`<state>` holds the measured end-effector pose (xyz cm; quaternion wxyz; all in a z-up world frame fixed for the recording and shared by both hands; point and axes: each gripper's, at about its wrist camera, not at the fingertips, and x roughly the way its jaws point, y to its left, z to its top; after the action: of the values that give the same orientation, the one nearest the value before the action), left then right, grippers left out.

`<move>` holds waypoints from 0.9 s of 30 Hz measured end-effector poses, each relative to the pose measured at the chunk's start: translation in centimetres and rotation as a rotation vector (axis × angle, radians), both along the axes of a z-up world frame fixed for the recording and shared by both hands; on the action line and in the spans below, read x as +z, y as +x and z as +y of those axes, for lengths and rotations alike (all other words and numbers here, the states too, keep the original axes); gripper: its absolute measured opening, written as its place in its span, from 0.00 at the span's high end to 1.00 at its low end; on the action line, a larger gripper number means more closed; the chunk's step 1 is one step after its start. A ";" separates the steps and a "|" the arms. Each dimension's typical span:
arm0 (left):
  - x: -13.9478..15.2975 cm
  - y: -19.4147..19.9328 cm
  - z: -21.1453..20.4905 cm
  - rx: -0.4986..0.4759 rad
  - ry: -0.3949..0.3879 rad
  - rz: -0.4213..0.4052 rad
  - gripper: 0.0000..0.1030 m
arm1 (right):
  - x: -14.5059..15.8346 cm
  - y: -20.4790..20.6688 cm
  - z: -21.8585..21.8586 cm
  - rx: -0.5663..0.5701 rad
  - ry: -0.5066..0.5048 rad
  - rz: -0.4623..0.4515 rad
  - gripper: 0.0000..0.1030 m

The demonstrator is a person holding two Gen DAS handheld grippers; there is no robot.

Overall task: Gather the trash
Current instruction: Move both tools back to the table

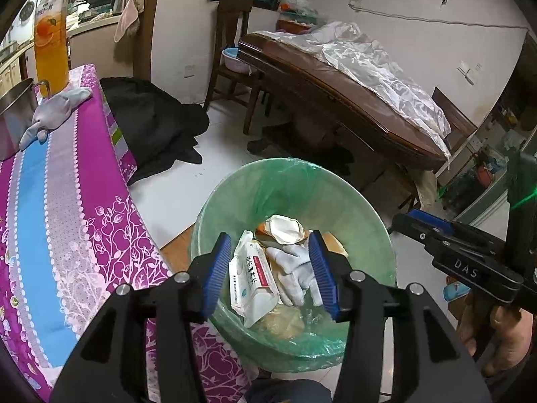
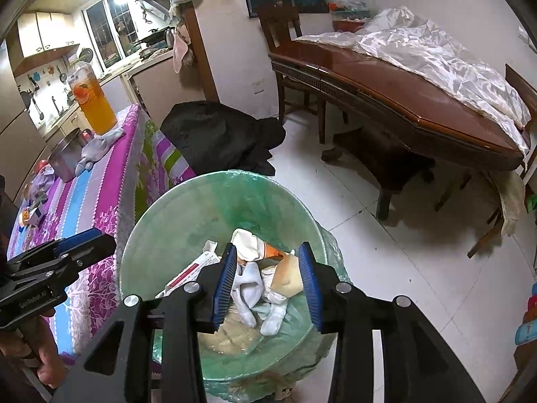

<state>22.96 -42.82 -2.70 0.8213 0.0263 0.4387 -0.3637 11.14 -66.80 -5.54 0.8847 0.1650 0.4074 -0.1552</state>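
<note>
Trash bin (image 1: 235,201) with green liner positioned on white floor, just beside purple-clothed table (image 1: 84,201). Inside bin are seen: white tissue pack (image 1: 250,282), white glove (image 1: 295,268), crumpled wrappers. Left gripper (image 1: 270,268) held above bin, jaws spread, nothing pinched. Right gripper (image 2: 268,283) held above same bin, jaws spread, nothing pinched. 2nd glove (image 1: 53,114) left on table, beside steel pot (image 1: 13,117) and juice bottle (image 1: 50,47).

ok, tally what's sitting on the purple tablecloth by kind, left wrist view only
juice bottle: 1
metal pot: 1
grey glove: 1
Total: 3
</note>
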 end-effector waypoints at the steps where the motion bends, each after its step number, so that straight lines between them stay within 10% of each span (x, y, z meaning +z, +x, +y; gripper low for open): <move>1: 0.0 -0.1 0.1 -0.002 0.000 -0.001 0.55 | 0.3 -0.2 0.3 0.000 -0.007 -0.009 0.60; 16: 1.3 -0.4 9.9 0.125 0.016 -0.099 0.44 | 7.0 -3.1 14.3 0.119 -0.171 -0.373 0.19; 27: 2.9 1.4 22.6 0.332 0.011 -0.157 0.36 | 8.5 0.3 25.7 0.292 -0.142 -0.502 0.13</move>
<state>24.40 -20.27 0.22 0.9015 -0.0137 0.3738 -0.2176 11.46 -41.11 2.95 0.9801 0.0757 0.1835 -0.0087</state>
